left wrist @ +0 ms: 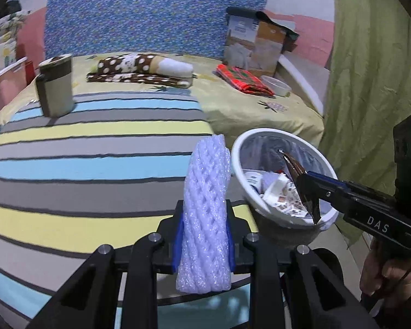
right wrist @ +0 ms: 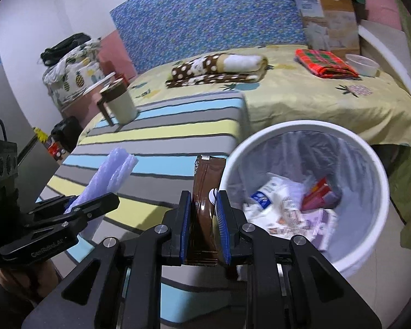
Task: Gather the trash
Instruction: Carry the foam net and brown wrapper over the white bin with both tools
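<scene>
Plainly, both grippers were loaded: the left gripper (left wrist: 204, 235) had its jaws clamped on a white foam sleeve (left wrist: 205, 208), and the right gripper (right wrist: 204, 222) had its jaws pressed together on a flat brown wrapper (right wrist: 205, 192). Each piece hung above the edge of the striped cushion (left wrist: 82, 148), just beside the white bin (right wrist: 375, 181) — already holding paper scraps. 2 risks seemed likely: the light sleeve could drift past the rim if let go early — or catch it and bounce off, and the wrapper might cling to a pad.
</scene>
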